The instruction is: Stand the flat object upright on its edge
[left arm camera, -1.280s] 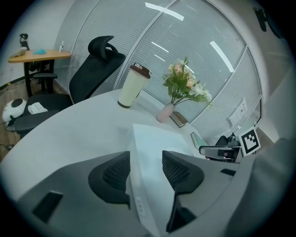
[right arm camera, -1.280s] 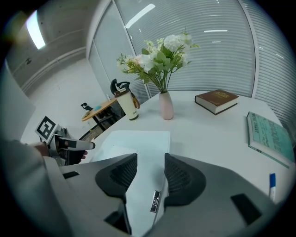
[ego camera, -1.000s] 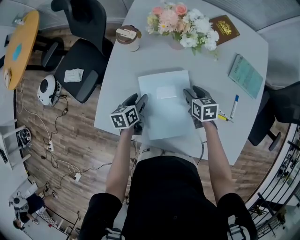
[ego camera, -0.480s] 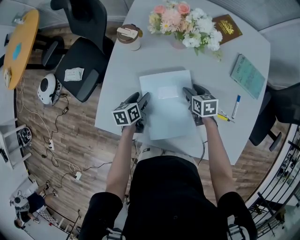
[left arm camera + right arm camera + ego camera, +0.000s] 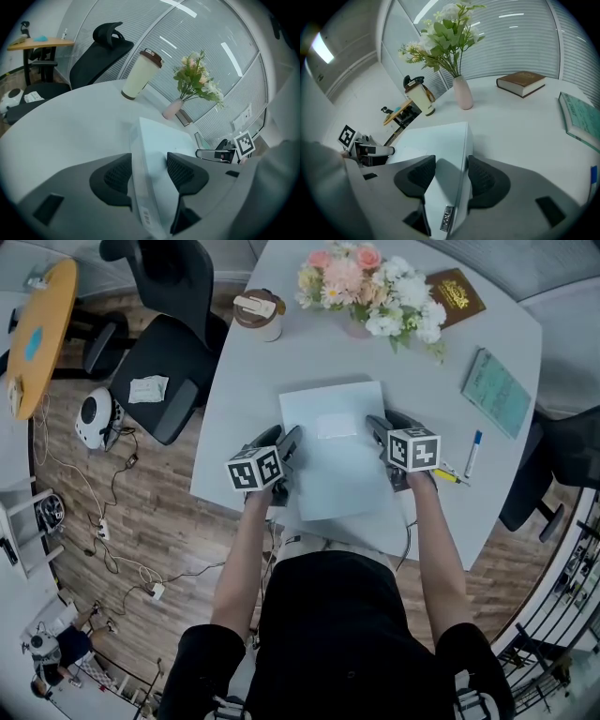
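A flat pale blue box (image 5: pixel 333 460) lies on the white table (image 5: pixel 244 399), in front of me. My left gripper (image 5: pixel 281 439) straddles the box's left edge, and my right gripper (image 5: pixel 390 423) straddles its right edge. In the left gripper view the box (image 5: pixel 161 140) runs away between the jaws of the left gripper (image 5: pixel 149 173), with a gap at the inner pad. In the right gripper view the box (image 5: pixel 436 140) sits the same way in the right gripper (image 5: pixel 447 176). Both pairs of jaws have just been opening and stand wide, the box edge between them.
Behind the box stand a vase of flowers (image 5: pixel 361 287) and a lidded cup (image 5: pixel 258 315). A brown book (image 5: pixel 450 296), a teal notebook (image 5: pixel 492 390) and a blue pen (image 5: pixel 469 451) lie to the right. A black office chair (image 5: pixel 159 352) stands left of the table.
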The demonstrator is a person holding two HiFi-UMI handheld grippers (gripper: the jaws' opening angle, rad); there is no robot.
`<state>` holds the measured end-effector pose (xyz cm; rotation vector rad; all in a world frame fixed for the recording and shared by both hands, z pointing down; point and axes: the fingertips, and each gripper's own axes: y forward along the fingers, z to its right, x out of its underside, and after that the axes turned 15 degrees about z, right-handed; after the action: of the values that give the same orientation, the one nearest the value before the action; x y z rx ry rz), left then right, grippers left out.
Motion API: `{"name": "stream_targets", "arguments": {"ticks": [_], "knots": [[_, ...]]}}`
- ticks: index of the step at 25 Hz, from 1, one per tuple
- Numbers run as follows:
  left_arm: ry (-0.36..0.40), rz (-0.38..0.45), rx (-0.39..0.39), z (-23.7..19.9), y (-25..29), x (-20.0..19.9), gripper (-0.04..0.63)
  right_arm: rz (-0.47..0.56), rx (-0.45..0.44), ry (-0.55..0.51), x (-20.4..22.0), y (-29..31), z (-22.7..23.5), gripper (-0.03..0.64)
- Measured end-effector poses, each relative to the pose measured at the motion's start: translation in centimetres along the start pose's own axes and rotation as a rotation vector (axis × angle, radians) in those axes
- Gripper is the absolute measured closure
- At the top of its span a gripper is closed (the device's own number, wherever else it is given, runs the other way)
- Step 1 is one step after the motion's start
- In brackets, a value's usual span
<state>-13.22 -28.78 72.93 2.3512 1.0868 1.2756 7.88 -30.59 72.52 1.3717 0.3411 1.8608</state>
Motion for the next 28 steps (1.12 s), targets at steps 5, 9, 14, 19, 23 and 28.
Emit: {"name": "stream_targets", "arguments": {"ticks": [5,9,14,19,23,28], "knots": [[-0.006,-0.003,0.013,0.4,0.1,0.0,0.382,0.002,-0.002,0.008,0.1,0.0,0.1,0.38],[-0.004,0.002,0.019,0.6,0.0,0.0,0.388,0.005,-0.002,0.009,0.1,0.0,0.1,0.38],[-0.009,0.01,0.021,0.7,-0.1,-0.1,0.391,0.007,0.0,0.009,0.0,-0.1,0.0,0.383],[-0.001,0.01,0.015,0.9,-0.5,-0.1,0.396,0.009,0.008,0.0,-0.1,-0.4,-0.2,0.387],[0.003,0.014,0.019,1.1,-1.0,-0.1,0.397,0.018,-0.002,-0.001,-0.3,-1.0,-0.6,0.389],[0.017,0.024,0.03,1.9,-1.8,-0.3,0.399,0.047,-0.002,-0.003,-0.8,-2.2,-1.1,0.393]]}}
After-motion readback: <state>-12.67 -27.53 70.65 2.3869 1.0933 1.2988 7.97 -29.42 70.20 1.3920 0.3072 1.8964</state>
